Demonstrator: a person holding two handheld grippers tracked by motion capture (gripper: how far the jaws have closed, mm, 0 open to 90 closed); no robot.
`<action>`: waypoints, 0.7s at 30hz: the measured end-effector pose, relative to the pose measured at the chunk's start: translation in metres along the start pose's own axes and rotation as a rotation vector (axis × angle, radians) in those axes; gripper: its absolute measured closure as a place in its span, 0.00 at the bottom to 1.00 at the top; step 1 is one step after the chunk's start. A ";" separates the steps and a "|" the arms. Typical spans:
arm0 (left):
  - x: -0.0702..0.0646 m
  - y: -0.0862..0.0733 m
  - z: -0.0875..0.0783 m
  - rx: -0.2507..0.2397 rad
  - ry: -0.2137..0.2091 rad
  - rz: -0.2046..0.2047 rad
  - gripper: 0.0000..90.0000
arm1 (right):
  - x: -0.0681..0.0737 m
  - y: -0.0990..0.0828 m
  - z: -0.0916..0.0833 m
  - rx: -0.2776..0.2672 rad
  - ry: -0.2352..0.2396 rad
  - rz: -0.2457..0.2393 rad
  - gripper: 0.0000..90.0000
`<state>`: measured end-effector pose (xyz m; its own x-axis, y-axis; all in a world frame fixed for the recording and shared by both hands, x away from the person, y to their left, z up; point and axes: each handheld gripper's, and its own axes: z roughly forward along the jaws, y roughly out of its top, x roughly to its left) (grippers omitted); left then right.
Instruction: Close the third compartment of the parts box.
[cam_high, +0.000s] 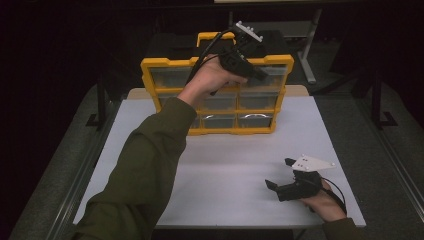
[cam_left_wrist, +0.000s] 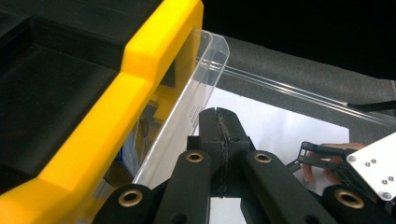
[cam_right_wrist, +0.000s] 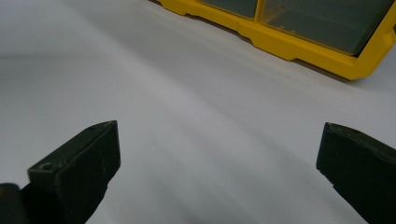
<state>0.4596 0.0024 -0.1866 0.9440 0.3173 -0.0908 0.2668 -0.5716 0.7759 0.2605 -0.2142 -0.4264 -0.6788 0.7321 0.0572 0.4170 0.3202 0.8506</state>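
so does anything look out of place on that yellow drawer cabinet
One thing: the clear plastic drawer at the top right of the yellow drawer cabinet sticks out past the frame, while the other drawers sit flush. The left gripper, jaws shut, is right beside its front edge.

Olive-green sleeve (cam_high: 145, 165) on left arm. Left gripper (cam_left_wrist: 219, 126): black jaws, brass-coloured pivot rings, black cable. Right gripper (cam_high: 281, 174): black body, white three-cornered plate (cam_high: 311, 163) with small screws, black cable.
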 end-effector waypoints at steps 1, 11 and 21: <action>0.000 0.000 0.000 -0.003 0.003 -0.007 1.00 | 0.000 0.000 0.000 0.000 0.000 0.000 0.00; 0.005 0.000 0.002 -0.018 0.015 -0.010 1.00 | 0.000 0.000 0.000 -0.002 -0.001 -0.002 0.00; 0.008 0.001 0.004 -0.031 0.028 -0.023 1.00 | 0.000 0.000 -0.001 -0.007 -0.002 -0.003 0.00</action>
<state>0.4679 0.0015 -0.1895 0.9318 0.3510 -0.0919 0.2816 -0.5400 0.7931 0.2602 -0.2148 -0.4259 -0.6790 0.7322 0.0534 0.4105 0.3183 0.8545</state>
